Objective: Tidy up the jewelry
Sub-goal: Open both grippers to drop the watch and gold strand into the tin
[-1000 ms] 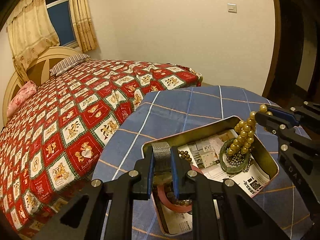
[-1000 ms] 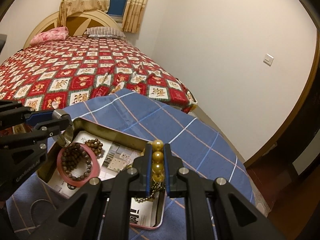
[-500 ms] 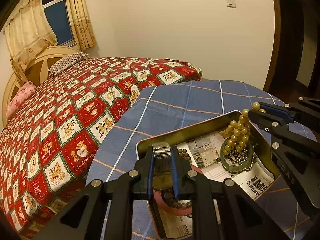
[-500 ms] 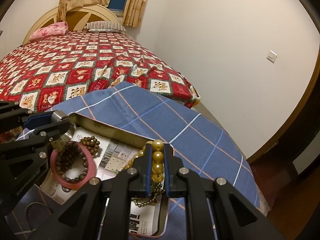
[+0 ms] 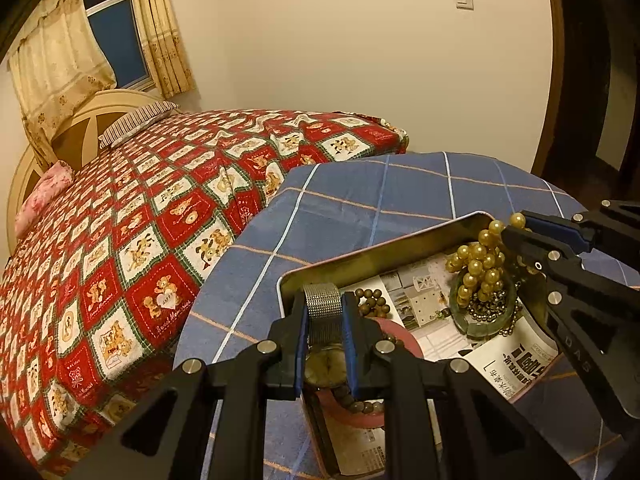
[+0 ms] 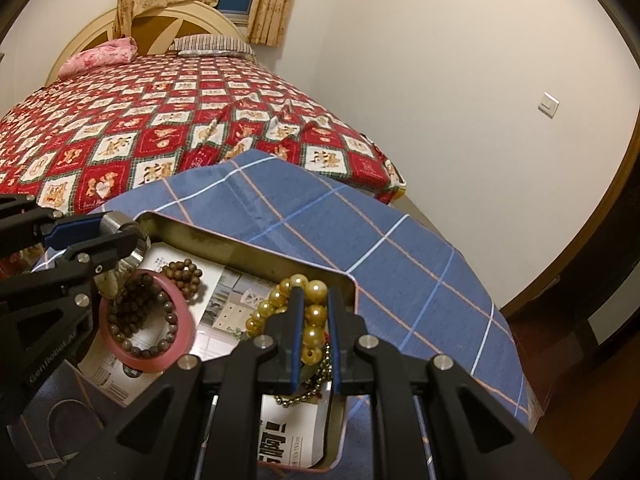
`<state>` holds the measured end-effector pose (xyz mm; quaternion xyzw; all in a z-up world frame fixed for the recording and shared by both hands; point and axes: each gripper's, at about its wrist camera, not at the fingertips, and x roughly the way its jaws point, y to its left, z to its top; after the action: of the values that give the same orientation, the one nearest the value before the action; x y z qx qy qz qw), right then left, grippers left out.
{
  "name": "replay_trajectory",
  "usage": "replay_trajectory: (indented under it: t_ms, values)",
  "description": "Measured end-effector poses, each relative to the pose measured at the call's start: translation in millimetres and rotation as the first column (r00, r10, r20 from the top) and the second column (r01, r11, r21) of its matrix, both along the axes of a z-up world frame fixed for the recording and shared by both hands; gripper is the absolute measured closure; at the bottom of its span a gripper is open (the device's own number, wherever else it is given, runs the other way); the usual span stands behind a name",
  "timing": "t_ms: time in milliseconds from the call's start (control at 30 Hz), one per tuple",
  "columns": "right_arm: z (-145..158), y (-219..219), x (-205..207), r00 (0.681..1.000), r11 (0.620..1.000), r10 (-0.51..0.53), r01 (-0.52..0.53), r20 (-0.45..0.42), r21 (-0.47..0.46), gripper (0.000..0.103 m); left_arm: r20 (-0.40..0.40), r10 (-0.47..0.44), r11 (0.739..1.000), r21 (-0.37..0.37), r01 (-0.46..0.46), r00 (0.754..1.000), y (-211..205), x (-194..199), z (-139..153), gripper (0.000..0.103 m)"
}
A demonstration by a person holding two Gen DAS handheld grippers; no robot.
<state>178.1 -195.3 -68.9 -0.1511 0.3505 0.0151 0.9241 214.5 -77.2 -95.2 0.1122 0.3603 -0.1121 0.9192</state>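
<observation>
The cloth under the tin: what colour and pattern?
The cloth is blue, crossed by thin white and orange lines in a large check; the right wrist view shows it best.

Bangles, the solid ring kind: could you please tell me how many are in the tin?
2: a pink bangle at the tin's left end and a green bangle at its right end under beads. Others may be hidden.

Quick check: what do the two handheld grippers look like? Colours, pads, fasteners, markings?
Both the left gripper and right gripper are matte black angular linkages with silver round fasteners and blue pads lining the fingers. White lettering runs along each one's side; part reads "DAS". No cables, hands or sleeves visible.
</observation>
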Motion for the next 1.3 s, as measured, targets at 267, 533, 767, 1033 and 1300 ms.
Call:
replay_trajectory:
  t_ms: [267,533,767,1033,1300]
  values:
    - [0.4,-3.9,-1.2,1.000,1.000,-0.013,0.013,0.001,0.011,0.076,-0.004,0.005,1.000,0.007,-0.005,1.000,-0.2,1.3,-1.4,0.062]
    - [3.2,-15.0,-7.5,0.999,0.999,-0.051,0.051,0.015,0.013,0.056,0.051,0.019,0.999,0.032,-0.021,0.999,1.6,-6.9,8.2,0.028]
    - [0.6,-21.0,-15.6,0.997,0.997,-0.070,0.070,0.012,0.020,0.049,0.049,0.041,0.998,0.047,-0.043,0.998,6.6,-9.3,7.2,0.028]
    - [-3.2,-18.3,-22.5,0.998,0.998,-0.063,0.063,0.005,0.019,0.049,0.051,0.047,0.997,0.064,-0.050,0.998,8.1,-15.7,6.1,0.028]
    - [-0.6,-16.6,-33.8,0.998,0.997,-0.064,0.064,0.011,0.033,0.046,0.052,0.067,0.994,0.077,-0.071,0.996,14.9,-23.7,4.6,0.028]
